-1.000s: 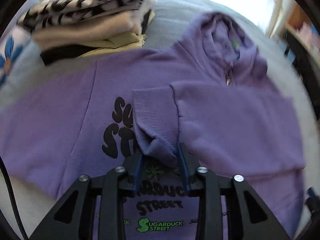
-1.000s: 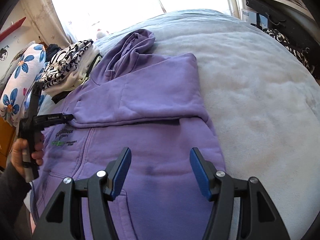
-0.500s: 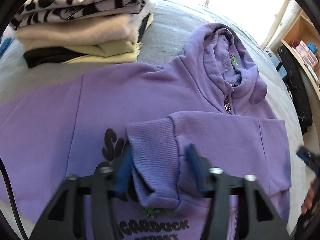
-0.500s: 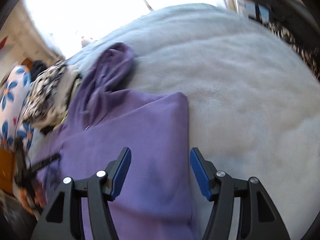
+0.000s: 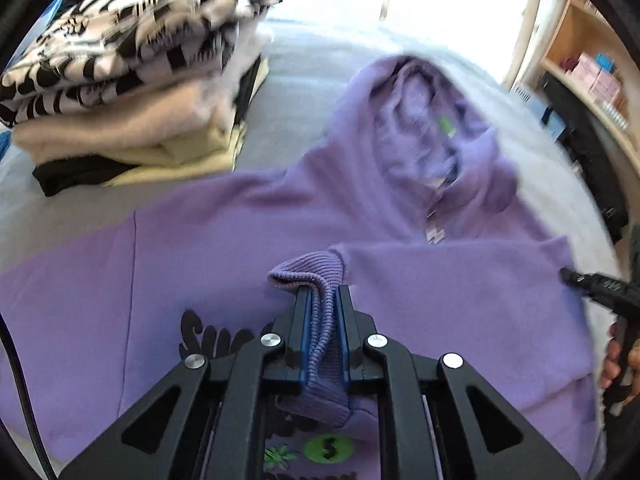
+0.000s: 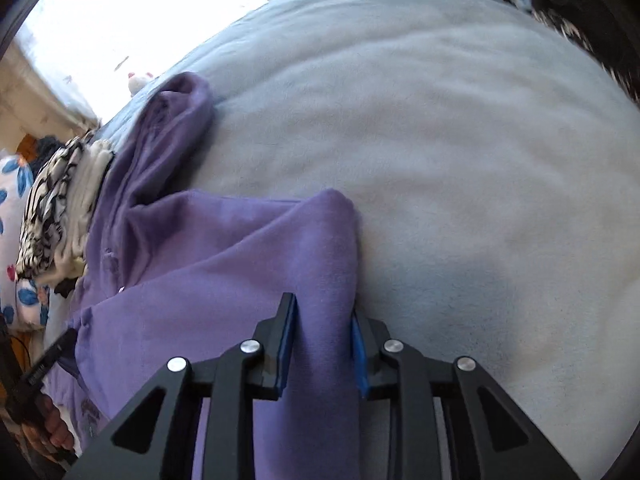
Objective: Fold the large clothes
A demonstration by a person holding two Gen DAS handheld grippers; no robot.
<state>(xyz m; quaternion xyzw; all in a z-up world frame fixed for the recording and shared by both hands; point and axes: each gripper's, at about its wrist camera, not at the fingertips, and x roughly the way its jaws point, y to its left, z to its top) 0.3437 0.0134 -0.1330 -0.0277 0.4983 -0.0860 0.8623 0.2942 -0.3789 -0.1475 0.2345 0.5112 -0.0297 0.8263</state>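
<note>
We hold a gripper in each hand over a purple hoodie [image 5: 224, 248] that lies front side up on a soft gray blanket [image 6: 460, 160].

Our left gripper [image 5: 322, 320] has its jaws squeezed tight on the ribbed cuff [image 5: 308, 276] of one sleeve. The cuff bunches up between the blue pads [image 5: 305, 332] and curls over just past the tips. The sleeve [image 5: 460, 300] runs off to the right of the jaws, lying flat across the chest of the hoodie. Black bubble letters [image 5: 212, 336] show just left of the jaws, and a green round logo [image 5: 328, 449] peeks out under them. Far ahead of the jaws, a bit to the right, the hood [image 5: 420, 132] lies open with a small green tag inside. Far ahead to the left sits a stack of folded clothes [image 5: 132, 92], with a black and white one on top.

Our right gripper [image 6: 322, 346] has its jaws pinching a thick fold at the hoodie's edge [image 6: 324, 272]. The cloth fills the gap between the pads. The bare blanket is right of the jaws. The rest of the hoodie spreads out to the left, and the hood [image 6: 176, 120] is far ahead on the left. A flower pillow [image 6: 16, 200] sits at the far left, behind the clothes stack [image 6: 60, 208].

Each gripper shows up at the edge of the other one's view.
</note>
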